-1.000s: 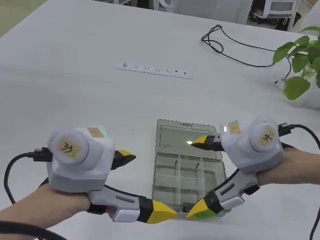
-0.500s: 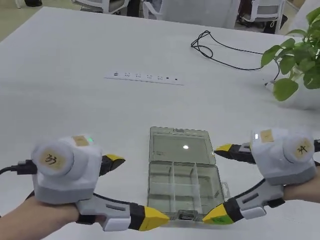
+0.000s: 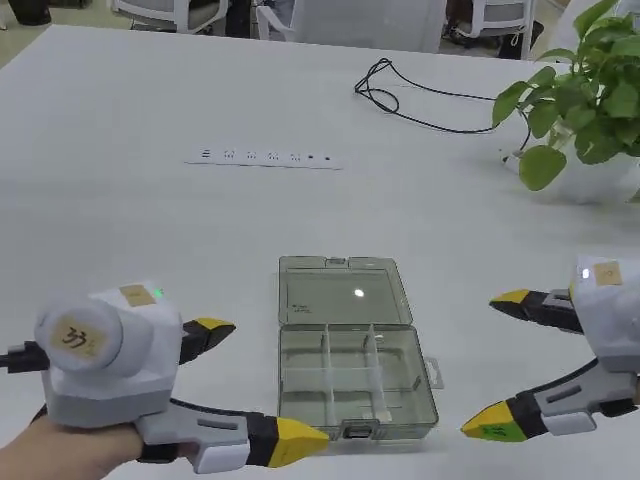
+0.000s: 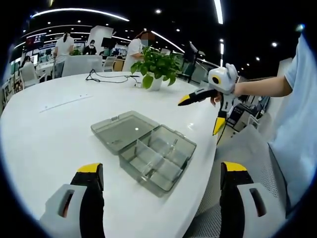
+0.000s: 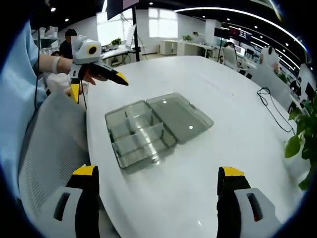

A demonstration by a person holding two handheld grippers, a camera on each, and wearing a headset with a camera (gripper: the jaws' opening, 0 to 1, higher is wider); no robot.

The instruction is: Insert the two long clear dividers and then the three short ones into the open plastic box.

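The clear plastic box (image 3: 300,420) lies open on the white table, its lid (image 3: 345,292) flat behind it. Clear dividers (image 3: 350,362) stand upright inside and split it into compartments. My left gripper (image 3: 258,385) is open to the left of the box, holding nothing. My right gripper (image 3: 498,362) is open to the right of it, also holding nothing. In the left gripper view the box (image 4: 131,163) sits between my open jaws, with the right gripper (image 4: 200,117) beyond it. In the right gripper view the box (image 5: 119,148) is ahead, and the left gripper (image 5: 98,88) is past it.
A white power strip (image 3: 265,157) lies farther back on the table (image 3: 120,230). A black cable (image 3: 400,95) loops near the far edge. A potted plant (image 3: 580,90) stands at the back right. The table's near edge runs just below the box.
Both grippers have drawn apart from the box. The right one, whose upper finger was over the lid, now stands well to the right. The head camera has tilted up.
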